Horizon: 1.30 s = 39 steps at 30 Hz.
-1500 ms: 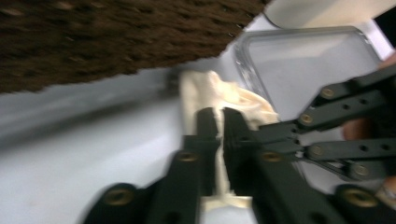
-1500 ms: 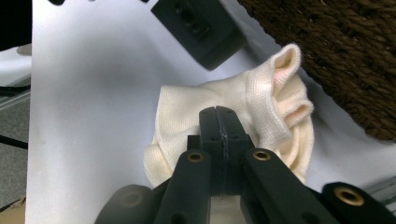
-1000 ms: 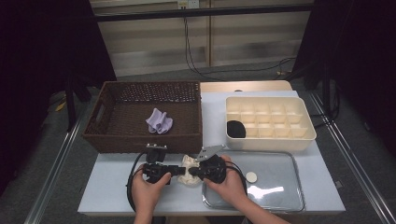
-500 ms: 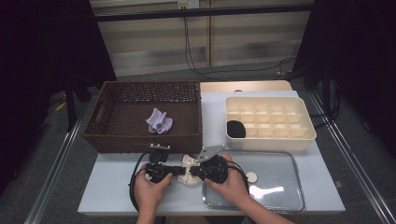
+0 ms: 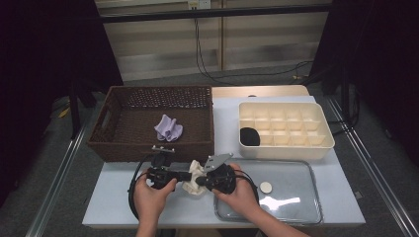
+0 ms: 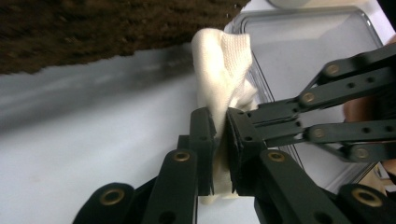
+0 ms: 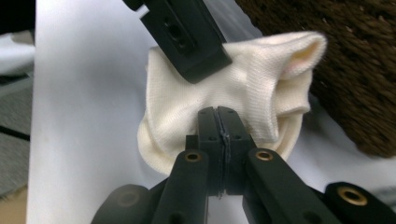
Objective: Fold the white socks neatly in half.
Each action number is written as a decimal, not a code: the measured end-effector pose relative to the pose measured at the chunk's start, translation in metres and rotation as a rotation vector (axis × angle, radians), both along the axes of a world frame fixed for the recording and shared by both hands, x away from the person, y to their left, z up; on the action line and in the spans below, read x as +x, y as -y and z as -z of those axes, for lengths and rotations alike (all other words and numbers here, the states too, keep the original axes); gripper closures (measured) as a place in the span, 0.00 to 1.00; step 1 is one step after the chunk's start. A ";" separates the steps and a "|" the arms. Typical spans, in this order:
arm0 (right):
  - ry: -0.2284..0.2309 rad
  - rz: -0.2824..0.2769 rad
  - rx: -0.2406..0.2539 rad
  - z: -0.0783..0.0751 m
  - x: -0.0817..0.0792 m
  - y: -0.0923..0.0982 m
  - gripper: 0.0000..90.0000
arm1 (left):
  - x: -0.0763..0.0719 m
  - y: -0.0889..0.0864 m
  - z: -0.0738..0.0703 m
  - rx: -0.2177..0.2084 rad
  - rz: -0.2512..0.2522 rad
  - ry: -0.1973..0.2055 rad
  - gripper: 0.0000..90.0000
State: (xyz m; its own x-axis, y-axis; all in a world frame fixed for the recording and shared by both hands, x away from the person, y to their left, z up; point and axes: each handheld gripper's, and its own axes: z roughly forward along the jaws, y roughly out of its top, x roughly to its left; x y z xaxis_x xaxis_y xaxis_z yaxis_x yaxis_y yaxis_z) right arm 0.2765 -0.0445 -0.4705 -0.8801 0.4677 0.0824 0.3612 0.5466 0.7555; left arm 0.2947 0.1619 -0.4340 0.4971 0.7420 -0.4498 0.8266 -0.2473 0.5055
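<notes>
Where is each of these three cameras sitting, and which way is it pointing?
High view: above the table, looking forward and down; both hands hold grippers by the cream sock near the wicker basket.
Left gripper view: rides the left gripper, its jaws pinching the sock, clear tray beyond.
Right gripper view: rides the right gripper, its jaws shut on the sock.
All three views share the sock.

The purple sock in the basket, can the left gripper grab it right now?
Probably not yet. The left gripper is shut on the cream sock, so nothing else fits its jaws. Above the purple sock the basket looks open.
</notes>
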 end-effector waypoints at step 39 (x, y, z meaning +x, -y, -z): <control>0.001 0.035 0.032 -0.002 0.001 0.007 1.00 | -0.001 -0.008 0.010 0.002 -0.042 -0.019 0.89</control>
